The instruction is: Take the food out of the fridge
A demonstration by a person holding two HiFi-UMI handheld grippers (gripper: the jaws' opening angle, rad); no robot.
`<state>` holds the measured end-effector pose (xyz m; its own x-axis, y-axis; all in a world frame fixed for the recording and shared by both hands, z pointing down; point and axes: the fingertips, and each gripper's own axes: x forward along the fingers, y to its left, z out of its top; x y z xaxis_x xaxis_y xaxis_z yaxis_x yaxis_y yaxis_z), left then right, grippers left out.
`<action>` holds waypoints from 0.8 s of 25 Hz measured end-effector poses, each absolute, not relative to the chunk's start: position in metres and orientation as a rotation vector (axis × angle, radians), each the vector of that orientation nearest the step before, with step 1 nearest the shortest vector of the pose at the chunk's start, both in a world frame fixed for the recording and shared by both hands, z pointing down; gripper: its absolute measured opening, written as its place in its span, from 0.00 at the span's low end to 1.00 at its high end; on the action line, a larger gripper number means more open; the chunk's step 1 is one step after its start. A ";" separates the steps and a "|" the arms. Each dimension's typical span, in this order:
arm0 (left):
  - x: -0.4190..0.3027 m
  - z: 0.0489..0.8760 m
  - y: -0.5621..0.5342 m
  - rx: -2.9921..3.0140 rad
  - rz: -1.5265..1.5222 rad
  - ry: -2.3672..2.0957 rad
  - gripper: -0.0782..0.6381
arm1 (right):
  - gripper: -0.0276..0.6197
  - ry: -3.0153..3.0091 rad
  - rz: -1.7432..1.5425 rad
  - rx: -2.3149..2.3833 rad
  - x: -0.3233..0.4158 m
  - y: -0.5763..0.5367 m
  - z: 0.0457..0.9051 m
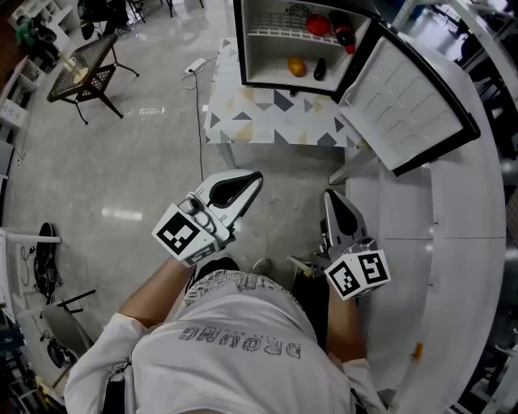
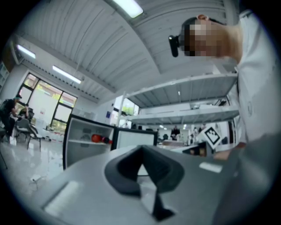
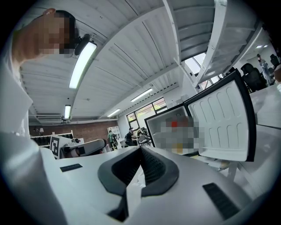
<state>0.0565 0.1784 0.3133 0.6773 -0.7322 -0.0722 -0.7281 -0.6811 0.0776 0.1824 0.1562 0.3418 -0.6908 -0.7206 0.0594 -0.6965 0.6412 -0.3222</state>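
Two grippers point level at an open fridge [image 1: 241, 48] on a patterned table [image 1: 267, 113]. The left gripper [image 1: 252, 179] and the right gripper [image 1: 332, 198] both have their jaws closed and empty. The food sits inside the fridge, well apart from both: a red item [image 1: 317, 25] beside a dark bottle [image 1: 344, 36] on the upper shelf, and an orange fruit [image 1: 297, 67] and a dark item [image 1: 320, 69] below. The door [image 1: 409, 97] stands wide at right.

Black mesh side table [image 1: 87, 71] stands near what looks like a power strip [image 1: 196, 65]
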 end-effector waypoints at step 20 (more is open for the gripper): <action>0.041 0.332 0.131 2.801 -0.177 -1.251 0.12 | 0.03 2.796 -0.512 -1.218 0.174 0.111 0.356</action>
